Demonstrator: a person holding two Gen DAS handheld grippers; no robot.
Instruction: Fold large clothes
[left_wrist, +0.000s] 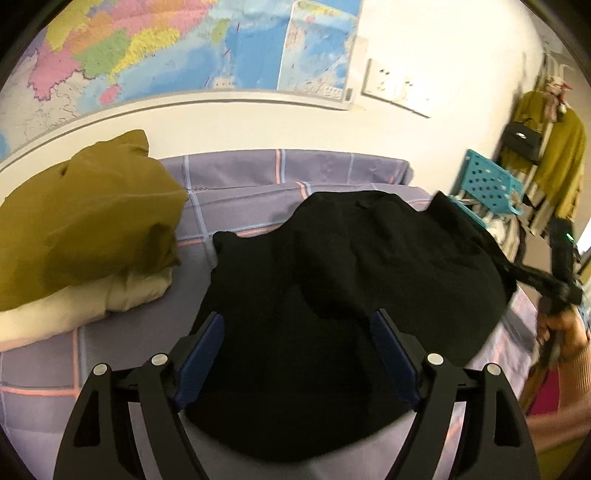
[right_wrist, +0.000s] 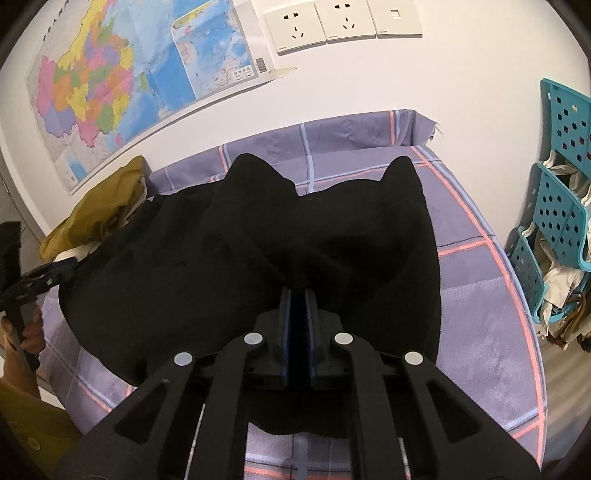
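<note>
Now the black garment (left_wrist: 332, 280) lies spread on the purple checked bed (left_wrist: 243, 206), its far edge toward the wall with the map (left_wrist: 155, 48). Over its near part the left gripper (left_wrist: 297, 354) hangs with fingers wide apart, nothing between them. At the garment's right edge the right gripper (right_wrist: 297, 295) is clamped on a fold of the cloth. A mustard pile (left_wrist: 81, 218) sits far left, a teal rack (right_wrist: 557, 206) right.
</note>
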